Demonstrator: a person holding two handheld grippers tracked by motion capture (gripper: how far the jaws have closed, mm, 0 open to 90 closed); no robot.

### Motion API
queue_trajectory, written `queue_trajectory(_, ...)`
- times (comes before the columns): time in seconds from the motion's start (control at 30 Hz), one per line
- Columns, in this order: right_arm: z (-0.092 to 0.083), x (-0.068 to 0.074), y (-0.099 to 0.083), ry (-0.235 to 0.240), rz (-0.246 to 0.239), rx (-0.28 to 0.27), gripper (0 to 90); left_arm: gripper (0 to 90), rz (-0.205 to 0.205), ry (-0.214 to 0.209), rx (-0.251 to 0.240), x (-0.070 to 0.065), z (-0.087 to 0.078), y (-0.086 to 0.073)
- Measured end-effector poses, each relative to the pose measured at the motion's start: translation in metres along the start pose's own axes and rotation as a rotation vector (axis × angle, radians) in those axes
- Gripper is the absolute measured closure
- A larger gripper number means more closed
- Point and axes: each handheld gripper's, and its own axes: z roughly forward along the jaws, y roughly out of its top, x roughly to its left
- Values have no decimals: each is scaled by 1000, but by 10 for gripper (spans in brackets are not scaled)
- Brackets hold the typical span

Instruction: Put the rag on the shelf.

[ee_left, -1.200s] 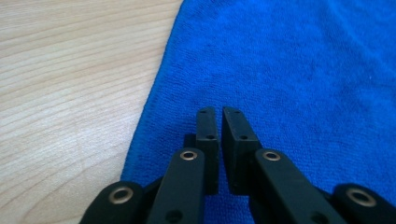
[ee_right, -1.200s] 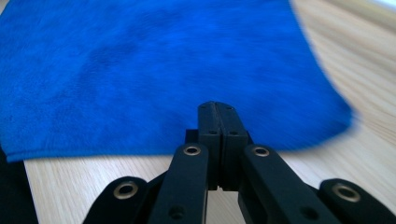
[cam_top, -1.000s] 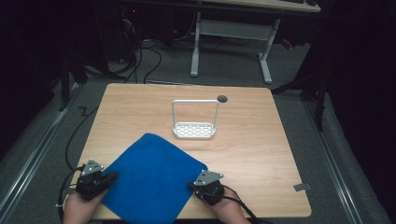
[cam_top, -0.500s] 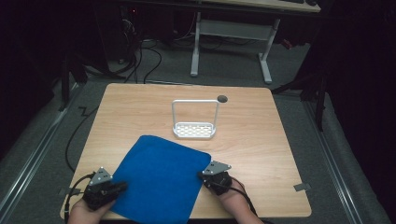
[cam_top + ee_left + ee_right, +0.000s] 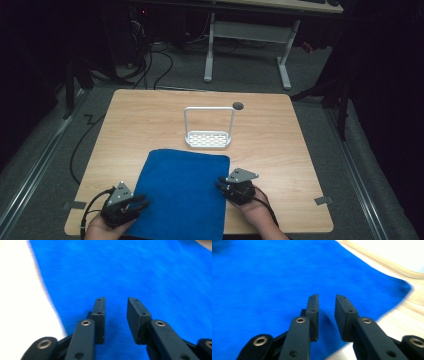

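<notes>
Blue towel (image 5: pixel 182 192) lies flat on the near half of the wooden table (image 5: pixel 290 150), its near edge at the table's front edge. We judge it soft, light and limp: it should drape and fold when lifted, so a pinch at a corner or along an edge looks best, taking little cloth.

Left gripper (image 5: pixel 131 206) sits at the towel's near left edge; in its own view the jaws stand slightly apart over the cloth (image 5: pixel 150 277), holding nothing. Right gripper (image 5: pixel 223 186) is at the right edge, jaws narrowly parted over the cloth (image 5: pixel 262 277), likewise empty.

Farther back, well apart from the towel, stands a white wire rack (image 5: pixel 208 139) with a perforated base.
</notes>
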Motion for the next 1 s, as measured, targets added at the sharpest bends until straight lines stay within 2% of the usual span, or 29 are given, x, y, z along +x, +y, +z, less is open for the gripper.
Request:
queue_trajectory(0.1, 0, 13, -4, 45, -25, 16, 729, 664, -14, 36, 25, 8, 7, 1)
queue_trajectory(0.17, 0, 16, -6, 63, -33, 26, 730, 665, -13, 36, 37, 11, 11, 2)
queue_trajectory(0.2, -1, 21, -10, 66, -42, 53, 751, 709, -2, 36, 57, 11, 16, 3)
queue_trajectory(0.3, -4, 21, -11, 67, -32, 60, 815, 740, 12, 30, 56, 10, 19, 5)
queue_trajectory(0.47, -7, 14, -15, 60, -28, 84, 859, 755, 26, 4, 58, 7, 21, 6)
queue_trajectory(0.53, -11, 8, -18, 45, -19, 91, 859, 755, 33, -31, 60, 1, 23, 8)
queue_trajectory(0.73, -21, -7, -25, 16, 15, 99, 859, 749, 88, -114, 67, -22, 33, 13)
queue_trajectory(0.77, -21, -7, -25, 16, 15, 99, 859, 748, 88, -114, 67, -22, 33, 13)
queue_trajectory(0.87, -30, -17, -32, -12, 56, 102, 857, 748, 123, -166, 71, -39, 43, 19)
queue_trajectory(0.93, -36, -21, -36, -31, 53, 107, 857, 747, 125, -179, 69, -43, 46, 20)
queue_trajectory(0.97, -39, -23, -39, -43, 60, 110, 856, 747, 126, -207, 68, -50, 51, 23)
queue_trajectory(1.0, -41, -24, -40, -47, 68, 109, 856, 743, 135, -216, 66, -53, 53, 24)
